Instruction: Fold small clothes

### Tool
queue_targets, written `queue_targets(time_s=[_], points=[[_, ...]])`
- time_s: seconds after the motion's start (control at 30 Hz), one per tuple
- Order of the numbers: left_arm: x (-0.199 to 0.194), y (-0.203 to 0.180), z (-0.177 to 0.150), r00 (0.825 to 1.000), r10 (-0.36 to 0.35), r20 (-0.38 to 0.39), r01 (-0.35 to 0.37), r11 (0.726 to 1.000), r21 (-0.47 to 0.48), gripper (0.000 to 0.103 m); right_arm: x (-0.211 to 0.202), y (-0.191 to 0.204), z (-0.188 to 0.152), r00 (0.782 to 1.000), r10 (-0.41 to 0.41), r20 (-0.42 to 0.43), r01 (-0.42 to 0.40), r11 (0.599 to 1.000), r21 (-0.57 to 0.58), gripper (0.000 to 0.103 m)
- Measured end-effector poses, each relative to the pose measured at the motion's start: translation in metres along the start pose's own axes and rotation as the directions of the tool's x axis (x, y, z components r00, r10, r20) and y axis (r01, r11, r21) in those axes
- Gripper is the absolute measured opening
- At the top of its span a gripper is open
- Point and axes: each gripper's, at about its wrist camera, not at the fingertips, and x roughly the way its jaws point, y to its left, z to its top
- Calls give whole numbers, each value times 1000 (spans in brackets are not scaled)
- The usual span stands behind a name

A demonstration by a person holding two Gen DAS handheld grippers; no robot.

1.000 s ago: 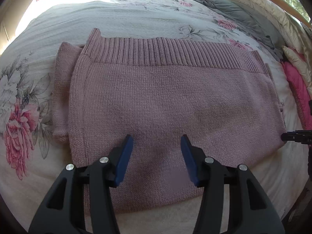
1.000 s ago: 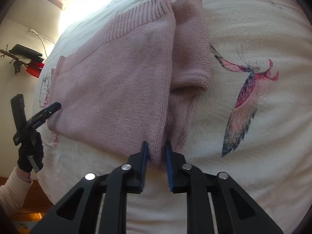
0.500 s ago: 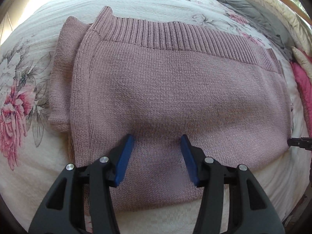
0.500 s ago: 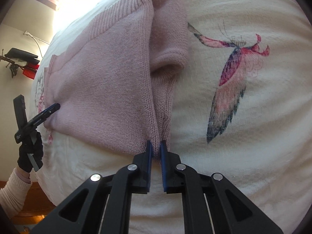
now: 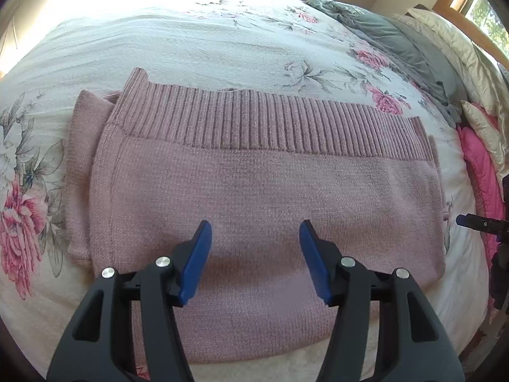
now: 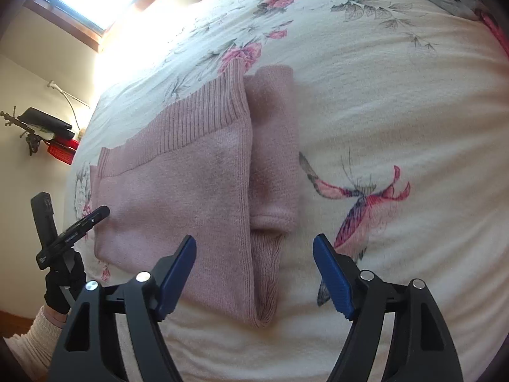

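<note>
Floral bedspread (image 5: pixel 222 41), pink sweater (image 5: pixel 261 197) lying crosswise, half-folded.
Both claws gape empty: right gripper (image 6: pixel 254 273) straddles its near corner, left gripper (image 5: pixel 254 254) hovers mid-edge.

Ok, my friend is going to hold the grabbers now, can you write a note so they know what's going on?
Left hand-held gripper: open, empty, over the near part of the pink sweater.
Right hand-held gripper: open, empty, over the sweater's corner.
Sweater: flat on the floral bedspread, folded over with the ribbed hem on the far side; a folded sleeve sticks out along one edge.
Done: sweater folded at least once.
Left: probably tuck the sleeve in, fold again to a smaller bundle.
</note>
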Motion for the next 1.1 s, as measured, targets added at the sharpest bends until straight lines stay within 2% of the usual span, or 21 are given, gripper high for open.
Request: queue_targets(time_s=[0.13,0.3,0.4,0.43,0.47,0.53,0.57,0.6,0.77,1.1], points=[[20,-7,15,1000,-5,-2,5,1000,-18,57,27,-5,22,999,-19,-37,20,1000,23,80],[45,-8,20,999,7,-38,-7,1000,-17,58,46,-2,29,997,-59,-48,59,998,-4,80],[49,-6,20,999,2,-36,-2,1000,-12,59,45,-1,29,997,-67,-30,67,998,-8,60],[49,-6,19,999,-1,-36,0,1000,-11,59,44,-1,29,999,-12,-30,12,1000,1,39],[50,-5,19,999,-3,-35,2,1000,-11,59,43,-4,27,999,26,-33,-25,1000,17,36],[50,-4,19,999,-9,-35,9,1000,-13,59,44,-2,27,999,17,-38,-16,1000,8,37],[51,-4,19,999,-13,-34,12,1000,-14,59,46,-3,27,999,25,-47,-24,1000,17,42],[50,-3,18,999,-16,-34,16,1000,-15,59,49,-6,28,998,37,-53,-36,999,35,42],[50,-1,18,999,-30,-36,30,999,-11,59,52,-8,26,999,24,-43,-22,999,32,29],[53,1,17,998,-47,-37,46,999,-18,60,60,-11,24,999,16,-31,-14,998,55,28]])
